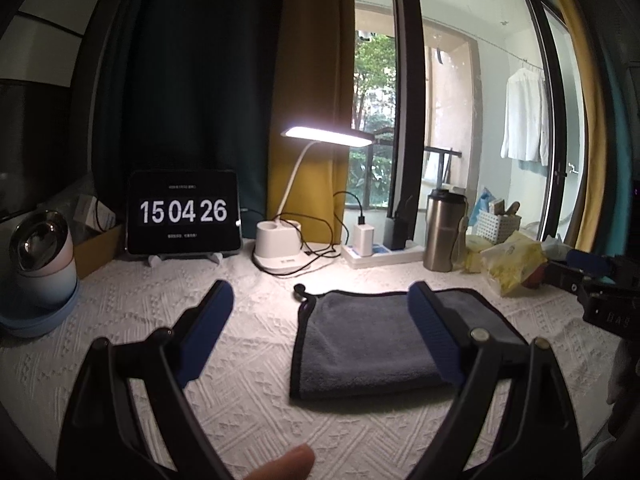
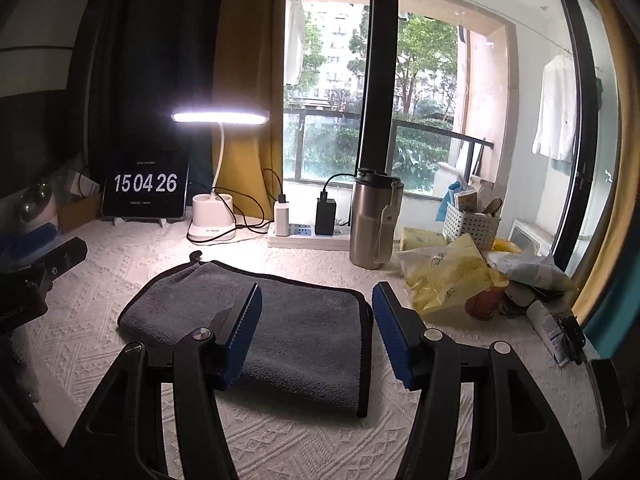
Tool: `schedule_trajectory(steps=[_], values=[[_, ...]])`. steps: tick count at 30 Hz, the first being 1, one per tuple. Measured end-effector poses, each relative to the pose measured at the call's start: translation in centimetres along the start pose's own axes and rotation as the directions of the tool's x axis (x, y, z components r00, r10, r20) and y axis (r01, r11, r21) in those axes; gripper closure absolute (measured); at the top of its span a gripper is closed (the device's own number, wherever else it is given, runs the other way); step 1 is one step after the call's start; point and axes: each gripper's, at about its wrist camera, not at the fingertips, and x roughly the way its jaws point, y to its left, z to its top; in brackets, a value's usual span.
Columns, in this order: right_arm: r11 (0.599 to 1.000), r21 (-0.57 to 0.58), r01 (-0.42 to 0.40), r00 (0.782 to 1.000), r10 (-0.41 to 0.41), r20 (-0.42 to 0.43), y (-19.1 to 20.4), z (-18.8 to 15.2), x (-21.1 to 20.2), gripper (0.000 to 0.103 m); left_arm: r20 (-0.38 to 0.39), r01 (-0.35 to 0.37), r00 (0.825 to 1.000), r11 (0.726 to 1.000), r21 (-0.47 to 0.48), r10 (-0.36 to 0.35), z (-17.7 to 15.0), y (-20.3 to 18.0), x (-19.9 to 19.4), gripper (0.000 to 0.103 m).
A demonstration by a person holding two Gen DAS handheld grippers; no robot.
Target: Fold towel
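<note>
A dark grey microfibre towel with black piped edging (image 1: 372,344) lies flat on the white textured cloth that covers the worktop (image 1: 248,320), on the near side of the white desk lamp with its lit bar head (image 1: 280,248) and a little toward the steel tumbler. It reads as already folded at least once: a compact, thick rectangle with doubled edges, a small hanging loop (image 1: 299,290) poking out at the corner nearest the lamp.

The left hand-held gripper (image 1: 320,328) hangs above the cloth, jaws released and wide, grasping nothing; one blue pad overlaps the towel in the picture, the other sits well off on the clock side. The right hand-held gripper (image 2: 316,328) is likewise spread and empty, straddling the towel's edge on the tumbler side.

Judging by this, either the fold is finished or one more halving remains. A further fold would call for both grippers to pinch corners of one short edge.

The towel's long axis seems to run from near the lamp toward the camera.
</note>
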Motion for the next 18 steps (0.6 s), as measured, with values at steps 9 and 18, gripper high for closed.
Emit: schedule_trajectory(steps=[9, 18], values=[[1.0, -0.007, 0.002, 0.998, -0.001, 0.055, 0.6, -1.4, -3.6, 0.042, 0.069, -0.011, 0.998, 0.999, 0.033, 0.009, -0.6, -0.6, -3.2, 0.013], [0.999, 0.049, 0.024, 0.991, -0.031, 0.132, 1.0, -2.6, -7.0, 0.042, 0.16, -0.011, 0.987, 0.999, 0.047, 0.003, -0.4, -0.2, -7.2, 0.013]])
